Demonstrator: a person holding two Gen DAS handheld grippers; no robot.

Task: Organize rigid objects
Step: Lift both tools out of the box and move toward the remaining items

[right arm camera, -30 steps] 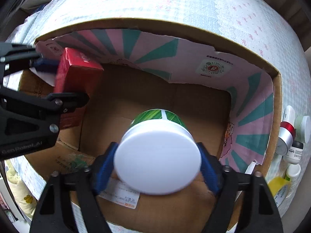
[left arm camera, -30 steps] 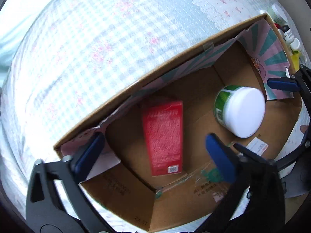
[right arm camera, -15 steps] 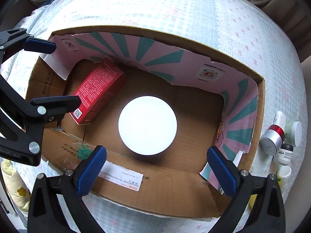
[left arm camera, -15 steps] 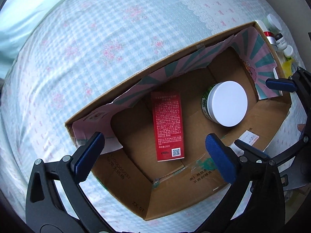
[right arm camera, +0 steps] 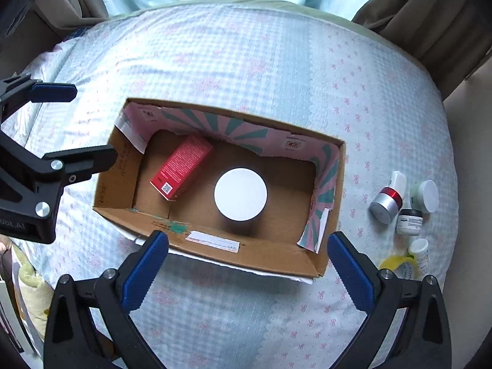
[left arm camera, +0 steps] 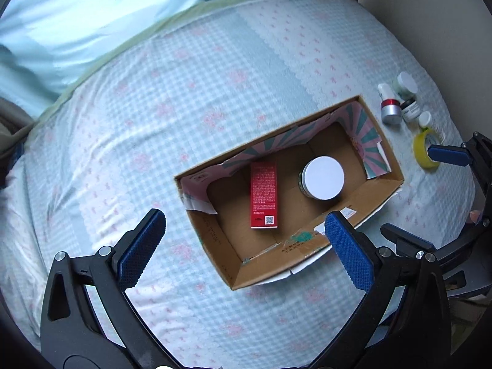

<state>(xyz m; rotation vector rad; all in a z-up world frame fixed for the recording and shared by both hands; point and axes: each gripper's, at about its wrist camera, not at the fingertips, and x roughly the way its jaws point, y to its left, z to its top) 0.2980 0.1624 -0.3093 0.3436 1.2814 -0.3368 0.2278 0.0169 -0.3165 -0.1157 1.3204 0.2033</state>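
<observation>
Fingers (left arm camera: 144,246) of both grippers stood apart, empty, above the bed (left arm camera: 184,92). The box (right arm camera: 261,258) held one red carton (right arm camera: 181,166) and one jar (right arm camera: 240,194); beside it lay perhaps four bottles (right arm camera: 409,221).

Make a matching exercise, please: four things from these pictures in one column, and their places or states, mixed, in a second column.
Things:
1. red carton
2. white-lidded jar
3. yellow tape roll
4. right tool

Places or states:
a. open and empty, above the near wall of the cardboard box
b. on the bedspread, outside the box, beside the small bottles
c. lying flat on the box floor
d. standing upright in the middle of the box

Pairs: 1-c, 2-d, 3-b, 4-a
</observation>
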